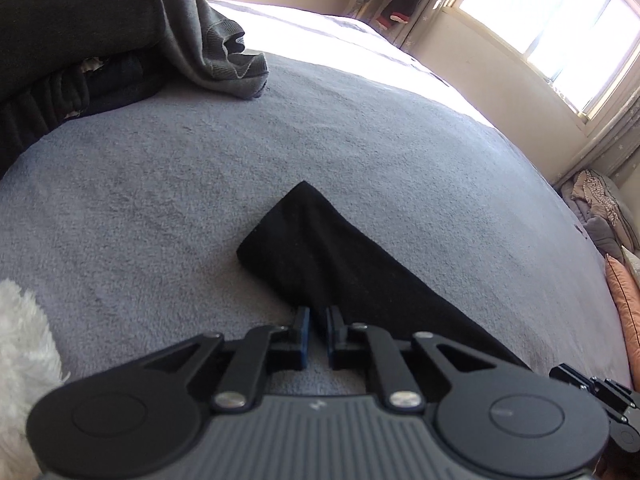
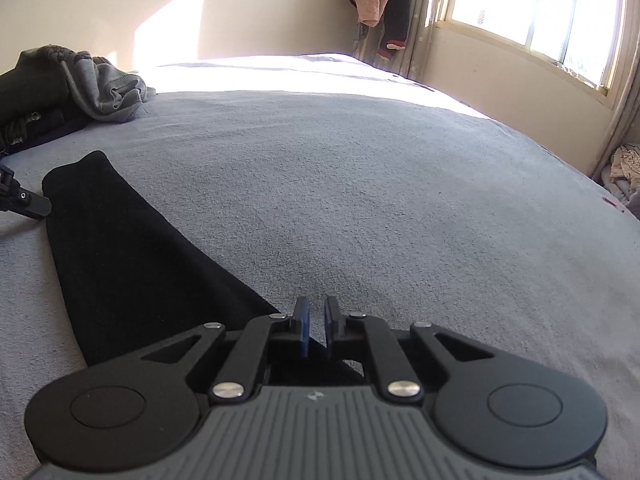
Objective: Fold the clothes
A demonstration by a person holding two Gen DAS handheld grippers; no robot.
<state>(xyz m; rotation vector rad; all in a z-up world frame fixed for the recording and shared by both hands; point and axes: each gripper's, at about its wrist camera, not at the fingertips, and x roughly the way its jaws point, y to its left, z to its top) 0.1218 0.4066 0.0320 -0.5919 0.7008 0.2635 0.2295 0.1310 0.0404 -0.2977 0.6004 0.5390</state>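
Across the grey bed cover (image 2: 360,184) a long black garment (image 2: 120,256) is stretched between both grippers, left gripper (image 1: 318,320) and right gripper (image 2: 316,316) each pinched on one end.

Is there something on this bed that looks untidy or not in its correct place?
Yes. A heap of dark and grey clothes lies crumpled at the far left of the grey blanket, unfolded. The long black garment in front lies flat and smooth; nothing looks spilled or damaged.
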